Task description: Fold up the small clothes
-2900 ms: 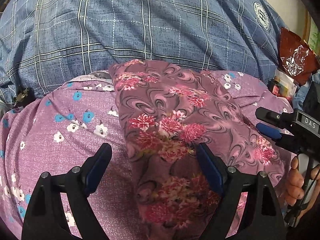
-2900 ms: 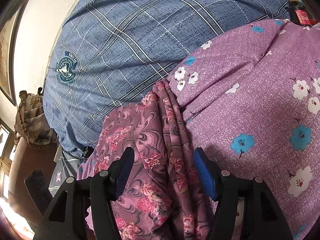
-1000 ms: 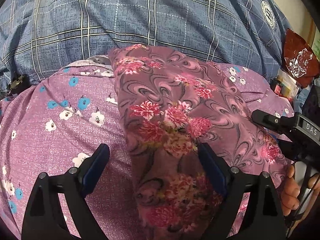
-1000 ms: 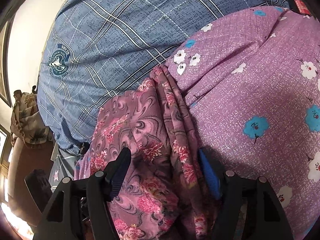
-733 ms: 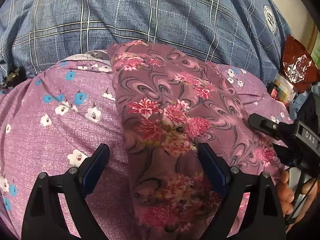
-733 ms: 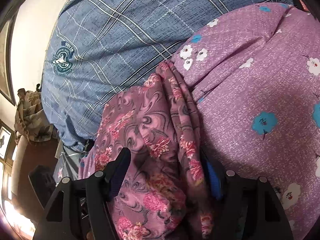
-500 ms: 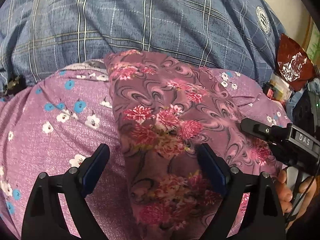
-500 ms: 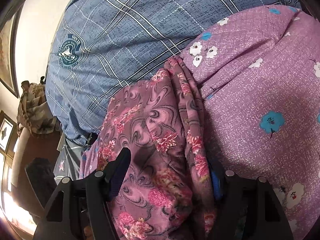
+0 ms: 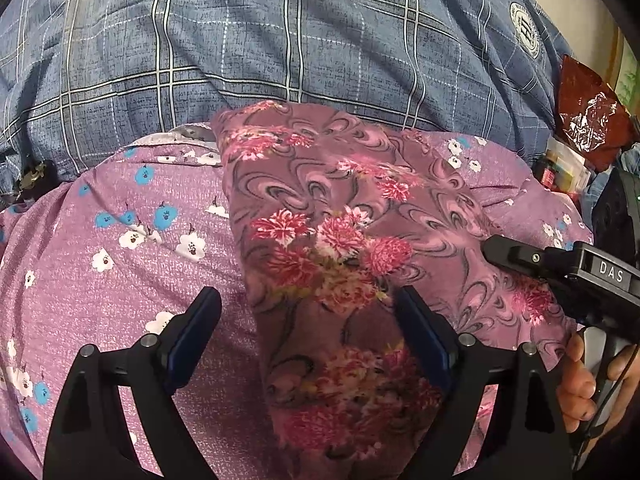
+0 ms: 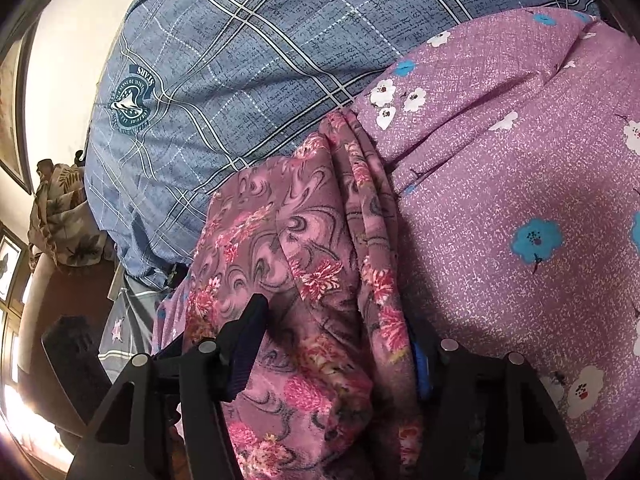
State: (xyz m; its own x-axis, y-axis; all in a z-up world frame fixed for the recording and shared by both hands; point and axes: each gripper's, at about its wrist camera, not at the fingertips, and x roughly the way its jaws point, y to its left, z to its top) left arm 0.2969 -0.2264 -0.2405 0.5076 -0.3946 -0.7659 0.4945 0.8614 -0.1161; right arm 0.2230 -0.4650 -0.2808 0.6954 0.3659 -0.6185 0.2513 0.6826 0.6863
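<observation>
Mauve swirl-and-pink-flower garment (image 9: 332, 240) on purple sheet (image 9: 120, 280) with blue-white blossoms; blue plaid cover (image 9: 280, 32).

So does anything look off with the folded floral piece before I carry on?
Slightly. The floral garment lies folded on the purple flowered cloth, but its edge nearest the right gripper is bunched into ridges rather than flat. The left gripper straddles it, open. No tears or spills visible.

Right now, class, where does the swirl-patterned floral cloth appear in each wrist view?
Left wrist view: the swirl-patterned floral cloth fills the centre, running down between the open left tongs.
Right wrist view: it hangs centre-left, bunched between the right tongs, which have just been closing.
Shared landmark: the blue plaid sheet behind it.
</observation>
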